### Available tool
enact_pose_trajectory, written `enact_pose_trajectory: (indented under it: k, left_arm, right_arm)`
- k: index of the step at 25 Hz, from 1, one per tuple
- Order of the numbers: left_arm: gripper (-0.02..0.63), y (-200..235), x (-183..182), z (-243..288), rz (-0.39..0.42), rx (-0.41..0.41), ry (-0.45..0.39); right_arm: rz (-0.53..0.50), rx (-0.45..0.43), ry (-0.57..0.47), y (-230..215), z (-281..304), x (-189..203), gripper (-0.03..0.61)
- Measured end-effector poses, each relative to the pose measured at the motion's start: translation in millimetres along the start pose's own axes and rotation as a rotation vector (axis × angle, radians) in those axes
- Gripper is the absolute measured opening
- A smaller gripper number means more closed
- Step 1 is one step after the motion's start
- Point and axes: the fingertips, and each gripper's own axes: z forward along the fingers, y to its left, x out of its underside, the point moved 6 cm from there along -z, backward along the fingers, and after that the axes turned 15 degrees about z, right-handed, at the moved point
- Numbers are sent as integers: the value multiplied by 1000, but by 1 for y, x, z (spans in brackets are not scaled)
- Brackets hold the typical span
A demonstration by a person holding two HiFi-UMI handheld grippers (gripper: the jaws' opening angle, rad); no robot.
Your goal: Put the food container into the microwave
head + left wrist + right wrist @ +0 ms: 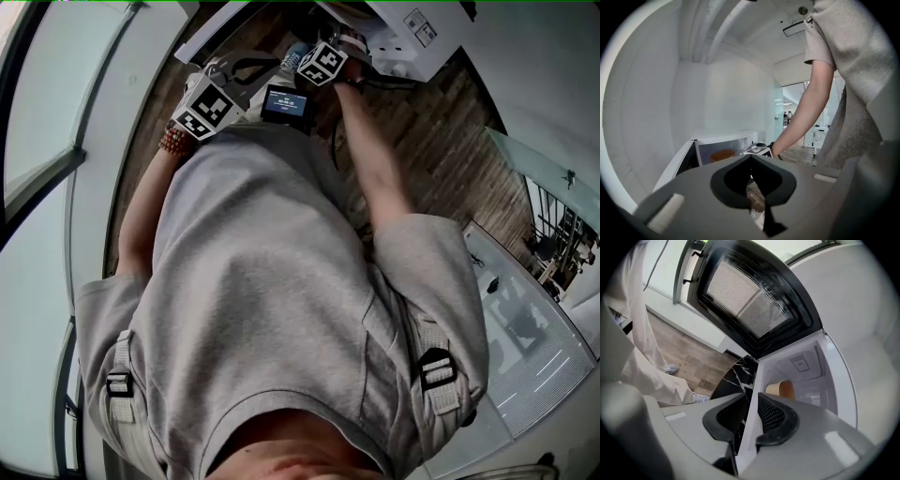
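Right gripper (pixel 751 398): jaws narrowly parted, empty.
Left gripper (pixel 751 158): closed, empty.
Orange round food container (pixel 786 389): far inside white microwave (pixel 843 380); judged light, crushable; sidewall grip advised.

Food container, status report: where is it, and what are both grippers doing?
Left gripper shut, empty. Right gripper slightly open, empty, at the microwave front. Food container inside, door open. Nothing seen in the way.

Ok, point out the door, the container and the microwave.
door (pixel 750 301), right gripper view, on its mesh window.
container (pixel 786 389), right gripper view, on its orange side.
microwave (pixel 811 376), right gripper view, on an inner wall.
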Motion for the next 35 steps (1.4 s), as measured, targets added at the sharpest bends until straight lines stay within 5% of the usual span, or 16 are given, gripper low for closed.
enact_pose_trajectory:
  k: [19, 35]
  left_arm:
    - [2, -20, -6, -13, 28, 2, -8]
    - [2, -2, -33, -25, 40, -58, -74]
  right_arm:
    - [81, 59, -88, -10, -38, -14, 72]
    - [321, 74, -273, -38, -93, -32, 60]
